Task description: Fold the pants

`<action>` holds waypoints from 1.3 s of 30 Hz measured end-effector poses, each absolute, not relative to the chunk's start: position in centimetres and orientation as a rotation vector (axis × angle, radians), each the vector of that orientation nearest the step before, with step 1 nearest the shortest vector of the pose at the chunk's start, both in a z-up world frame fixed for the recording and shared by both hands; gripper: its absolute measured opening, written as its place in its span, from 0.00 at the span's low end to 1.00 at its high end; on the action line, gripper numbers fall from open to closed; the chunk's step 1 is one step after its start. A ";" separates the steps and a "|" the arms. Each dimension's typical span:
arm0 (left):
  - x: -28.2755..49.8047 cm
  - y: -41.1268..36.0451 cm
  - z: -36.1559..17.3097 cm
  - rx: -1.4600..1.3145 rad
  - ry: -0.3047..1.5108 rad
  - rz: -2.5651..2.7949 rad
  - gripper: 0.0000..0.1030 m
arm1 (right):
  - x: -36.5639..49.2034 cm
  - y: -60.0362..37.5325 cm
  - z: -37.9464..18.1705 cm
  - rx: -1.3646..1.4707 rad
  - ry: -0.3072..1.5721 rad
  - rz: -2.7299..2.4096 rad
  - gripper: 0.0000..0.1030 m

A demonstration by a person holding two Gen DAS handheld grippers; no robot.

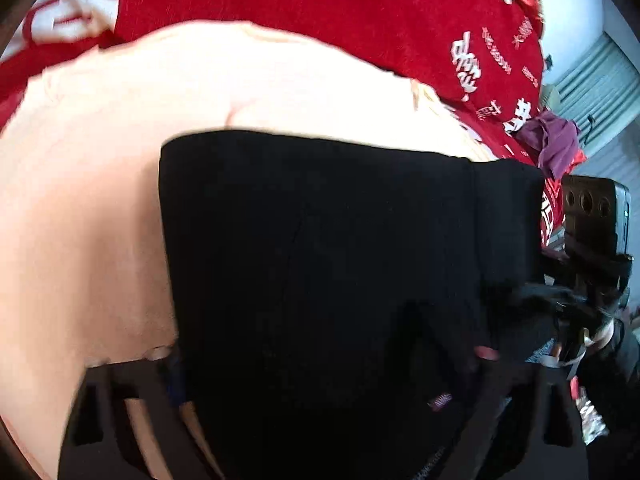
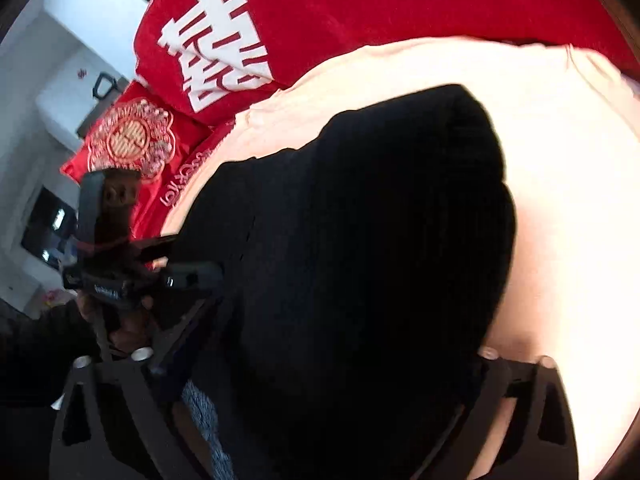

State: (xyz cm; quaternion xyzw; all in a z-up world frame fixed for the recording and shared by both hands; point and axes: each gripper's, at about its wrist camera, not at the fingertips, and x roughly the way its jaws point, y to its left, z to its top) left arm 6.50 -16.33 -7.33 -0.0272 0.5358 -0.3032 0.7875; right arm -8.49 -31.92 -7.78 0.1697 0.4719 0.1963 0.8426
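Left wrist view: left gripper (image 1: pixel 324 360) jaws apart, black pants (image 1: pixel 320 240) bunched between them, fingertips lost against dark cloth; grip unclear. Right gripper (image 2: pixel 320 364) likewise spread around the pants (image 2: pixel 360 240), contact hidden. Pants lie on a cream sheet (image 1: pixel 100 160) over a red blanket (image 2: pixel 400 8). Edges blurred.

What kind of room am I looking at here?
Most likely a bedroom in a home. The black pants lie on a cream cloth spread over a red bedspread with large white characters, and a matching red embroidered cushion sits beside it, as on a bed.
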 end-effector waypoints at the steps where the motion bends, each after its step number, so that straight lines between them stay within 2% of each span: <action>1: 6.2 -16.3 -6.8 -0.045 1.140 -0.651 0.68 | -8.6 -32.2 -7.7 0.348 1.003 0.396 0.65; 5: 5.8 -16.7 -5.7 -0.012 1.131 -0.632 0.52 | -8.6 -32.6 -7.2 0.387 0.997 0.416 0.55; 7: 5.6 -16.9 -4.9 0.004 1.126 -0.625 0.48 | -8.8 -32.0 -6.0 0.363 0.972 0.424 0.50; 13: 5.0 -16.8 -1.2 -0.019 1.062 -0.614 0.46 | -8.8 -31.8 -2.4 0.342 0.902 0.448 0.47; 22: 10.9 -19.7 2.0 -0.006 1.026 -0.541 0.46 | -3.0 -34.8 0.5 0.349 0.899 0.437 0.47; 29: 15.9 -20.6 0.7 -0.011 1.065 -0.496 0.46 | 2.0 -35.9 -0.1 0.327 0.934 0.421 0.47; 39: 23.9 -20.6 -4.2 -0.104 1.195 -0.445 0.46 | 10.1 -39.5 -5.0 0.414 1.057 0.406 0.48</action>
